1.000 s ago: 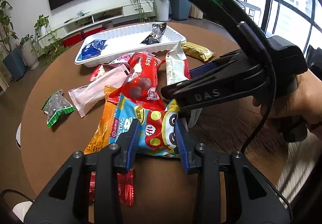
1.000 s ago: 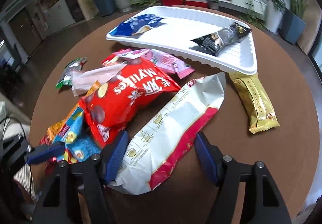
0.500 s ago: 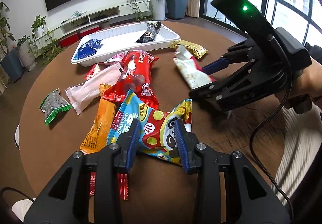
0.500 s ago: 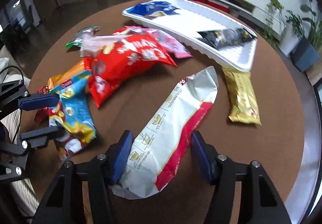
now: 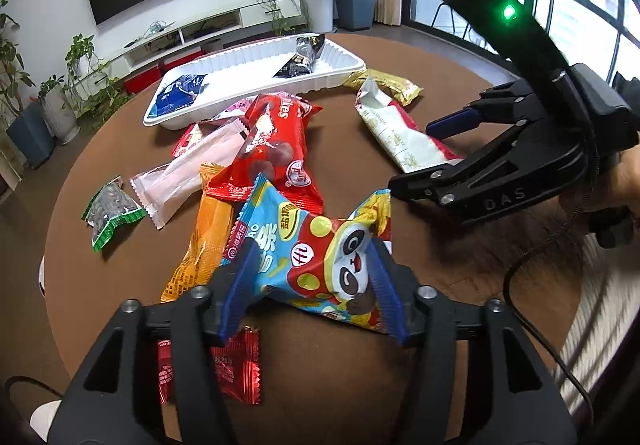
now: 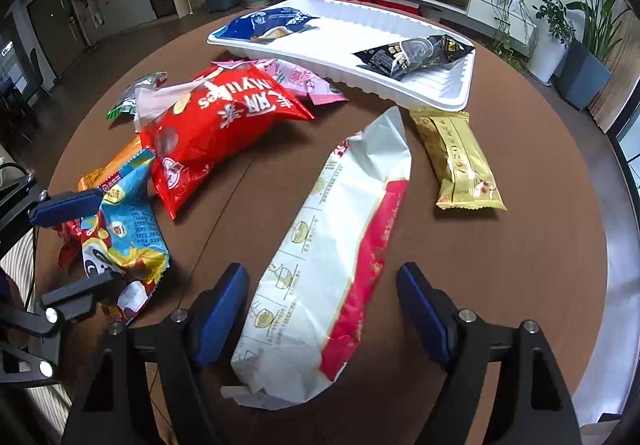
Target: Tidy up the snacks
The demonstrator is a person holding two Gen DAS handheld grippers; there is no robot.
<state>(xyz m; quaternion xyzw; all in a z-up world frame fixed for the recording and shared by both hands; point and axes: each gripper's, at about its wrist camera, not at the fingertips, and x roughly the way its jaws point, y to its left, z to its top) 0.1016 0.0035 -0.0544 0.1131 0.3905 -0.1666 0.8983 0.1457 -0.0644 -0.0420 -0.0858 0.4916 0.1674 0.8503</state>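
Your left gripper (image 5: 312,285) jaws are opening round the blue-and-red panda snack bag (image 5: 320,253). Right gripper (image 6: 324,309) is opening too, w/ the white-and-red foil pouch (image 6: 332,245) lying loose between on the round brown table (image 6: 520,265).

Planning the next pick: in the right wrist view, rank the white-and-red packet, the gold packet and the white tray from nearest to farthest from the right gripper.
From the right gripper, jaws opening:
1. white-and-red packet, lying between the fingers.
2. gold packet, farther out, to the right.
3. white tray, at the table's far side.
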